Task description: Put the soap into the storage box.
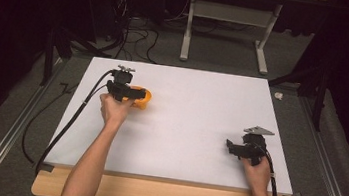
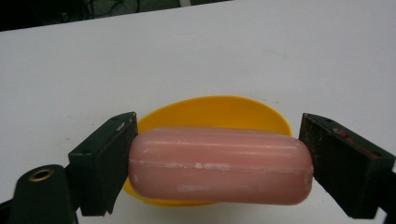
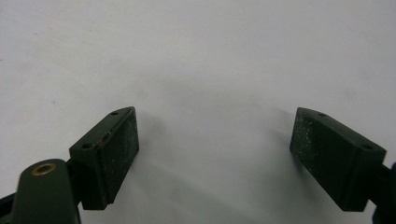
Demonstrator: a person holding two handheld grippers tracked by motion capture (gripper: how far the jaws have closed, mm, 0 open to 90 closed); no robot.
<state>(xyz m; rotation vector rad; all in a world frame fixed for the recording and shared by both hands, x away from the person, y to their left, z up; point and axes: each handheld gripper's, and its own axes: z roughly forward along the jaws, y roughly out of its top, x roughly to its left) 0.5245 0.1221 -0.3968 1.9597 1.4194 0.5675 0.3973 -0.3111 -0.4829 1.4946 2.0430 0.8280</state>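
A pink sausage-shaped piece [image 2: 217, 165] lies lengthwise between the jaws of my left gripper [image 2: 218, 140], which is shut on its two ends. It hangs just above a yellow-orange bowl [image 2: 212, 109]. In the high view the left gripper [image 1: 130, 92] is at the left of the white tabletop [image 1: 196, 111], over the bowl [image 1: 145, 98]. My right gripper [image 1: 234, 146] rests low at the right of the table, pointing left. In its own view the right gripper [image 3: 215, 140] stands open over bare white surface, with nothing between its black pads [image 3: 119, 154].
A wooden strip [image 1: 165, 195] runs along the table's near edge. Black cables [image 1: 66, 125] trail from both grippers off the table sides. A white desk frame [image 1: 229, 29] and loose cables stand on the floor beyond the far edge.
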